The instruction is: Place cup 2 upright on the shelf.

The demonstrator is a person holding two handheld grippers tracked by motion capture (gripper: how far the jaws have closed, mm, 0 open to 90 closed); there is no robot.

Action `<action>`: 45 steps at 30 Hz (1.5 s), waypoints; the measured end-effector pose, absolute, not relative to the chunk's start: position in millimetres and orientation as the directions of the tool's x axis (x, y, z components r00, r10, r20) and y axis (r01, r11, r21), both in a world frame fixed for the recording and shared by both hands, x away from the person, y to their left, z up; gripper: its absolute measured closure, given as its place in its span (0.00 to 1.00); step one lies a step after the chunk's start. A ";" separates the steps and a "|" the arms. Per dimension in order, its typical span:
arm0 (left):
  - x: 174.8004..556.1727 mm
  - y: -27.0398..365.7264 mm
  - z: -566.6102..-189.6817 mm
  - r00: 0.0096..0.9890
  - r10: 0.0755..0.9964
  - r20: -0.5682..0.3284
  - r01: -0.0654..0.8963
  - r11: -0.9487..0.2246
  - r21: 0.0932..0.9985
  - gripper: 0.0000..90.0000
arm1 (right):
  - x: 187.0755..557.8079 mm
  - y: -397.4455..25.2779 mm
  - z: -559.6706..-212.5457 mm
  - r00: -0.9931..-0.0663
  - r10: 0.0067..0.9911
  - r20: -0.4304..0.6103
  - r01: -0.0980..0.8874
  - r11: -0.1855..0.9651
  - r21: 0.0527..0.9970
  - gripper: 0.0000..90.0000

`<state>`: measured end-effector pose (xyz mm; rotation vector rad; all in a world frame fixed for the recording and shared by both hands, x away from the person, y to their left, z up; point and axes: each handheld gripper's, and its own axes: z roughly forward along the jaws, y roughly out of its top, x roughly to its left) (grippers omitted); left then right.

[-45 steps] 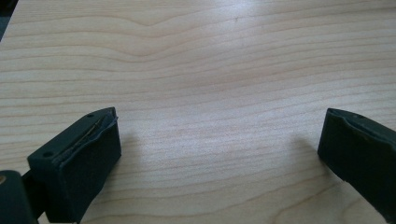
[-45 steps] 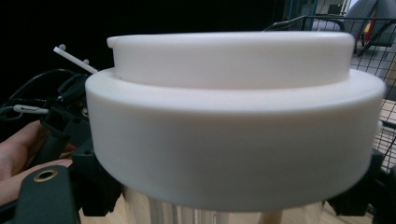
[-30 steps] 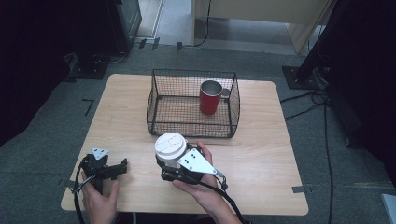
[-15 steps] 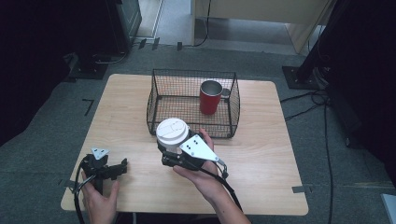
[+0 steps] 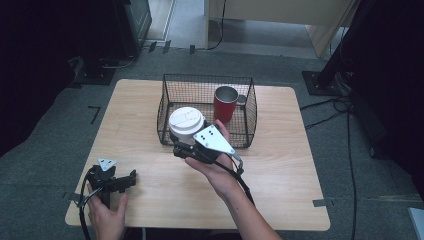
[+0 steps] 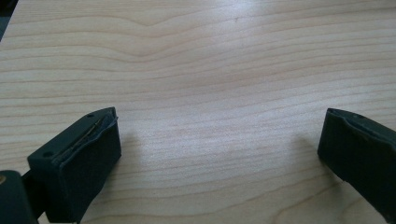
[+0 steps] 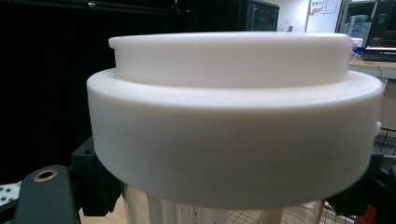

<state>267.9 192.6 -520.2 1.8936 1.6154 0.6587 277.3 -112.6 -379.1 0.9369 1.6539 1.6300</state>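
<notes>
Right claw [image 5: 181,148]: gripping the white-lidded cup [image 5: 186,123], holding it above the wire basket's [image 5: 167,97] front edge.
Left claw [image 5: 127,180]: resting agape on the bench [image 5: 280,165].

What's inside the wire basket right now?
A red cup with a metallic inside stands upright in the wire basket, toward its back right. The white-lidded cup held in the right gripper covers the basket's front-left part, so that floor area can't be checked.

A lab or test room: the wooden surface [image 5: 280,165] stands on grey carpet marked with tape, black stand bases [image 5: 325,82] and loose cables [image 5: 345,107] around it, dark equipment cabinets [image 5: 135,22] behind its far left corner.
</notes>
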 end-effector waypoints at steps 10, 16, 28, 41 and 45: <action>267.9 192.6 -520.2 0.154 0.988 0.010 0.713 -0.118 0.691 0.00 | 299.6 -113.1 -366.5 -0.531 0.846 0.042 0.039 -0.024 0.999 0.18; 267.9 192.7 -520.1 0.154 0.988 0.010 0.714 -0.118 0.691 0.00 | 310.5 -112.2 -364.6 -0.520 0.853 0.037 0.033 -0.023 0.999 0.18; 267.9 192.5 -520.2 0.153 0.988 0.009 0.713 -0.117 0.691 0.00 | 339.2 -108.8 -364.5 -0.491 0.870 0.040 0.041 -0.023 0.999 0.18; 267.9 192.5 -520.3 0.153 0.988 0.010 0.713 -0.117 0.692 0.00 | 369.6 -111.0 -371.3 -0.452 0.891 0.038 0.047 -0.019 0.999 0.18; 267.9 192.5 -520.3 0.153 0.988 0.010 0.713 -0.117 0.692 0.00 | 378.2 -113.4 -372.9 -0.441 0.897 0.035 0.051 -0.014 0.999 0.18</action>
